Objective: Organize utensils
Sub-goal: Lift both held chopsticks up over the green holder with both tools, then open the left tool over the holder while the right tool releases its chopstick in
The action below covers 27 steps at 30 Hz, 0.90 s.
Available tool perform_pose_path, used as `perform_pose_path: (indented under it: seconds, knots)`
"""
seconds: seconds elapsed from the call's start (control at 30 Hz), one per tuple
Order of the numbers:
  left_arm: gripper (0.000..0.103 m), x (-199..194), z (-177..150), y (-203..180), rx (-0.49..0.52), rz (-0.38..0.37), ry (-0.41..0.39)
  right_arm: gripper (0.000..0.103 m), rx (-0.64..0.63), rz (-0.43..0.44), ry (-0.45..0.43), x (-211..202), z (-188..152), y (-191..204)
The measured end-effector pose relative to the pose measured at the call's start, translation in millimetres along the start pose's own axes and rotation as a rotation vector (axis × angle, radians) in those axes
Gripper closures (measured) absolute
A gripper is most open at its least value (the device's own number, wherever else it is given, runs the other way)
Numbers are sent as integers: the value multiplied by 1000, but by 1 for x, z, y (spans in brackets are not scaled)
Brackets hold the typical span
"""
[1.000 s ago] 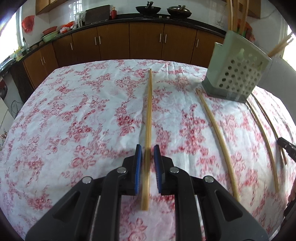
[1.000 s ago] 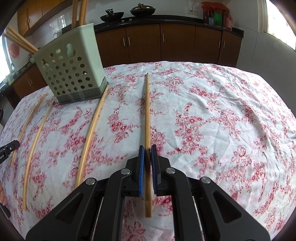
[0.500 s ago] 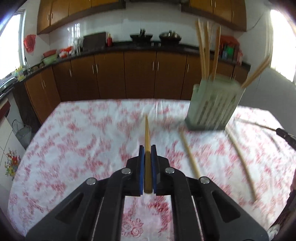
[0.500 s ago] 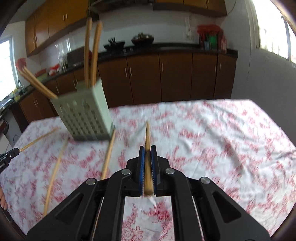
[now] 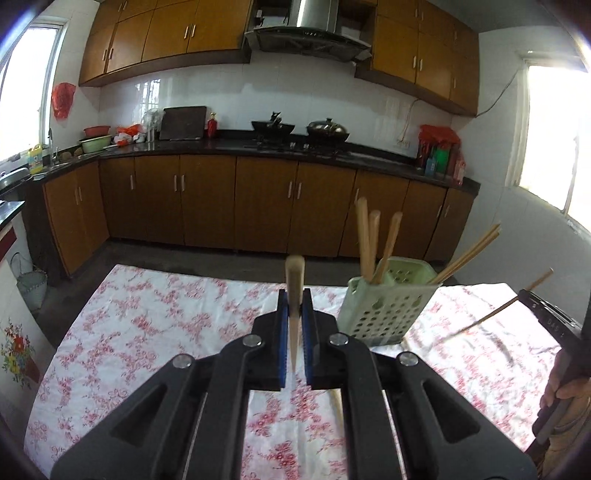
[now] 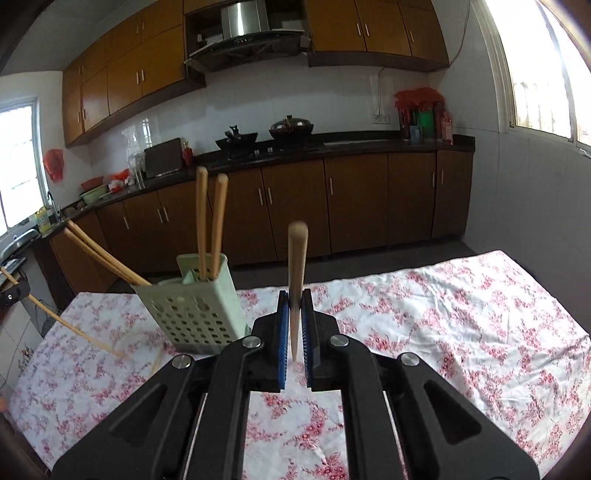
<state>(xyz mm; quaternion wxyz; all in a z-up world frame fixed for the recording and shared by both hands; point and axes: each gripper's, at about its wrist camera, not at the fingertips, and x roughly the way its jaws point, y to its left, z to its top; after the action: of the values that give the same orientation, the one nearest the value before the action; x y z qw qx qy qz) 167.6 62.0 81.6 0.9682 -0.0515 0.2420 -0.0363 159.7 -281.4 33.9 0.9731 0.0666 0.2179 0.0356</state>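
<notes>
Gripping chopsticks (image 5: 294, 295) (image 6: 296, 273), both tools (image 5: 294, 317) (image 6: 294, 314) (no legible writing).

So the surface (image 6: 461, 332) is covered with a white cloth (image 5: 155, 325) printed in red flowers, a bit wrinkled. A pale green perforated holder (image 6: 192, 314) with chopsticks in it stands on it, and a loose chopstick (image 5: 337, 404) lies flat on the cloth just beside it.

Home kitchen: wood cabinets (image 5: 207, 199), range hood (image 5: 308, 35), woks on stove (image 5: 273, 127), sink (image 5: 14, 173).
</notes>
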Motion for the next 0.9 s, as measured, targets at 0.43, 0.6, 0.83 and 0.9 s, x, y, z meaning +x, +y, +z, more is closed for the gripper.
perform_pose_path:
  seconds: [0.43, 0.6, 0.83, 0.9]
  knots:
    - [95, -30, 59, -56, 5, -121, -189, 95, 17, 169, -218, -38, 61, 38]
    - [95, -27, 96, -81, -25, -137, -319, 95, 29, 175, -332, -35, 82, 56]
    - [95, 24, 99, -97, -24, -89, -344, 95, 32, 132, -402, 3, 78, 64]
    - [95, 41, 90, -96, -36, -92, -318, 95, 50, 136, -372, 19, 73, 62]
